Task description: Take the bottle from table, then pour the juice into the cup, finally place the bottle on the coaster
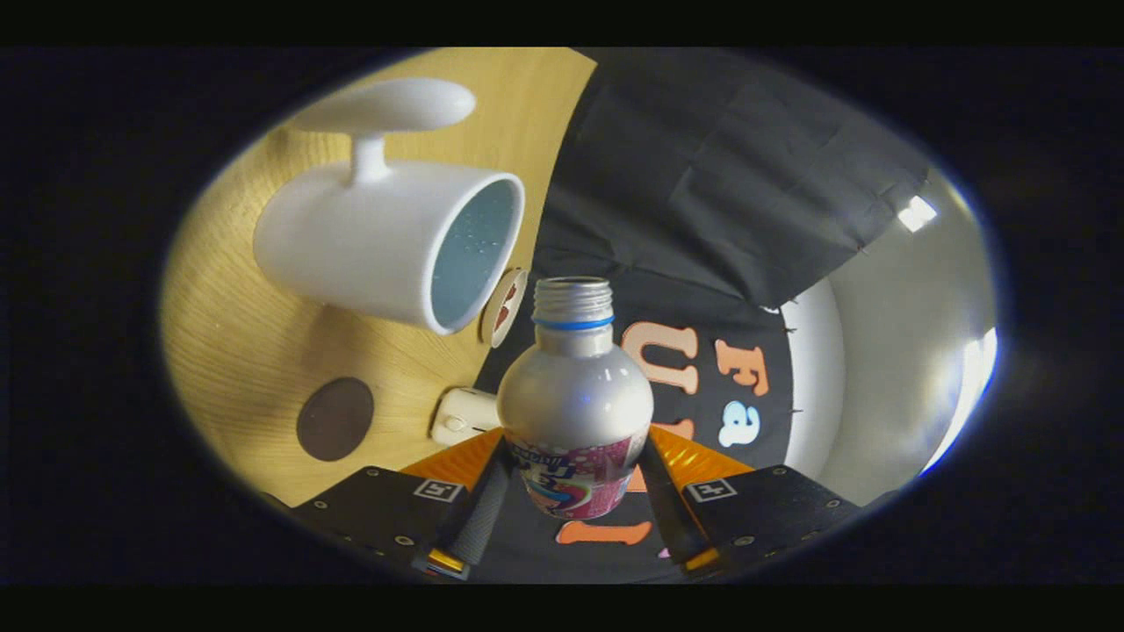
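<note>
My gripper is shut on a silver bottle with a blue neck ring and a pink label, both fingers pressing on its lower body. Its cap is off. The whole view is rolled sideways, so the bottle lies tipped over toward the wooden table. The bottle's open mouth is close beside the rim of a white cup with a handle and a pale blue inside. No stream of juice is visible. A dark brown round coaster lies on the table, beside my left finger and apart from the cup.
A small round disc with red marks sits just behind the cup, near the bottle's neck. A small white object lies on the table by the booth wall. Black cloth hangs behind the bottle.
</note>
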### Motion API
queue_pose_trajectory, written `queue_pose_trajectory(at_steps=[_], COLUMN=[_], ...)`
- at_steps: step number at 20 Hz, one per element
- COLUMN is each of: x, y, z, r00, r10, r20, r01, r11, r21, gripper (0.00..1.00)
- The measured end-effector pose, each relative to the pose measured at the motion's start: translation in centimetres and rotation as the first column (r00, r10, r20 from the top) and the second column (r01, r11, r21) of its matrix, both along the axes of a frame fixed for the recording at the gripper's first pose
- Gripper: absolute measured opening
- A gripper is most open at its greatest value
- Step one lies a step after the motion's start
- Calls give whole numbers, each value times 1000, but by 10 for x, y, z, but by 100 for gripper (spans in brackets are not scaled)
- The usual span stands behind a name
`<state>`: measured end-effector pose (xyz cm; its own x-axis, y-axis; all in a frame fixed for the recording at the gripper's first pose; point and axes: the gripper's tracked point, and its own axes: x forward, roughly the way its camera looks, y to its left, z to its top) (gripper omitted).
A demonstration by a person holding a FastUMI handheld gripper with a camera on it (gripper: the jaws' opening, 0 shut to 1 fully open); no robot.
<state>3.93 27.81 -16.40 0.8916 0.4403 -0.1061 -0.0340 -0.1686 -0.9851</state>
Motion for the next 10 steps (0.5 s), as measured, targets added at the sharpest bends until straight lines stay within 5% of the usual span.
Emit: queue_pose_trajectory(at_steps=[4, 10], x=[9, 25], y=[-13, -25], z=[5, 19], r00=[982, 923], r10=[-100, -127], r20=[-161, -363], r01=[134, 296], r11=[968, 837], r21=[213, 461], gripper=[77, 77])
